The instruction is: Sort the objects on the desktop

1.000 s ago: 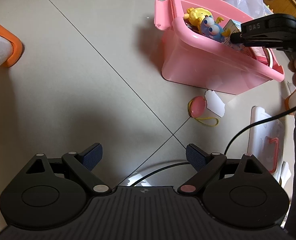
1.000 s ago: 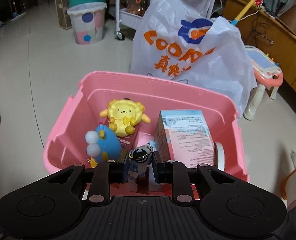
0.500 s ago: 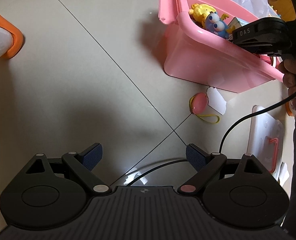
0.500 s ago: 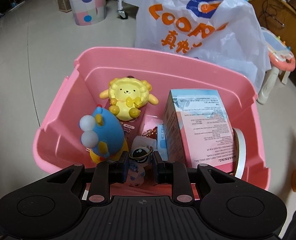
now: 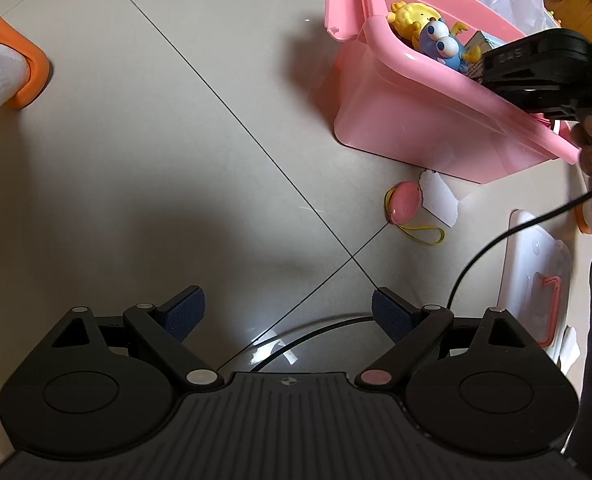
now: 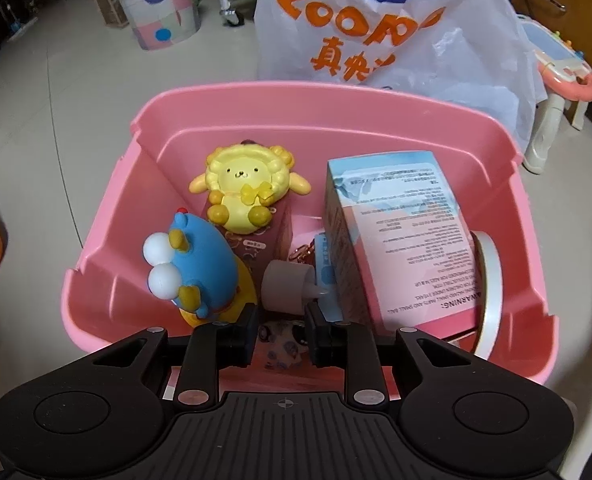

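Over the pink bin (image 6: 512,184), right gripper (image 6: 281,326) jaws look parted, small figure (image 6: 282,342) blurred between them, apparently dropping; let it fall clear beside the blue toy (image 6: 198,268). Left gripper (image 5: 286,312) spread wide, holding nothing, over floor.

I see the small figure (image 6: 282,346) low in the pink bin (image 6: 532,248), near its front wall, blurred.

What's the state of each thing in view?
Left hand-held gripper: open, empty.
Right hand-held gripper: over the bin, grip on small toy unclear.
Pink bin: uncovered, partly filled.
White lid: flat on floor.
Pink oval toy: on floor, outside bin.
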The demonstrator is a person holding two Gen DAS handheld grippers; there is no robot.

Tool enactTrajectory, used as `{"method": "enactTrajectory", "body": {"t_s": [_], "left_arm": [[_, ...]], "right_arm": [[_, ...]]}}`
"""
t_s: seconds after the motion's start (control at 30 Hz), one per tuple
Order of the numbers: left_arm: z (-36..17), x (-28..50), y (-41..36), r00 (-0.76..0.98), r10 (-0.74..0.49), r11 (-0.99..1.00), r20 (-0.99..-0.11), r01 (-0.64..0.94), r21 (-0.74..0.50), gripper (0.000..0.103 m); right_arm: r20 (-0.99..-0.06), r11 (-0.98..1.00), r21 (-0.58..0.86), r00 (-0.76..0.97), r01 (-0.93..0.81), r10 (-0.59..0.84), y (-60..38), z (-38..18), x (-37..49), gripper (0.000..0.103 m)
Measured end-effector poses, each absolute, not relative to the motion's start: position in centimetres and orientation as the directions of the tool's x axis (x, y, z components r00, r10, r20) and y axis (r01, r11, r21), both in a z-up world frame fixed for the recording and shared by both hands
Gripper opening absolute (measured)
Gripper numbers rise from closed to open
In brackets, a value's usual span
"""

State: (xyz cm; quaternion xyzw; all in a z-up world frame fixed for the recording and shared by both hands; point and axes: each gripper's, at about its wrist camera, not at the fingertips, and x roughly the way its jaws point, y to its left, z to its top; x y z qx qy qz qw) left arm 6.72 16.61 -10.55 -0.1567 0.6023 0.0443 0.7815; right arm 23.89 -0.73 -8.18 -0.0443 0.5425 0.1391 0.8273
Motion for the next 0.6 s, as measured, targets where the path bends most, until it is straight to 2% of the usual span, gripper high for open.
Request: {"method": "enactTrajectory", "body": {"t_s": [0.43,0.6], "left_arm": [[-10.1,6.1,15.7,0.295,-0.025,0.967,-0.955,-0.236,-0.098,0.093],[-9.8,5.7,15.0,0.298,-0.082,0.974,-0.951,-0.18,-0.141,0.093]], "right_arm": [[-0.811,0.953,0.159,0.516,-0.257,0.274,-7.3,-1.3,17.7,0.032],[-0.787,0.95,0.193,0.54,-0.244,0.299,-11.0,-0.6,13.0,0.033]]}}
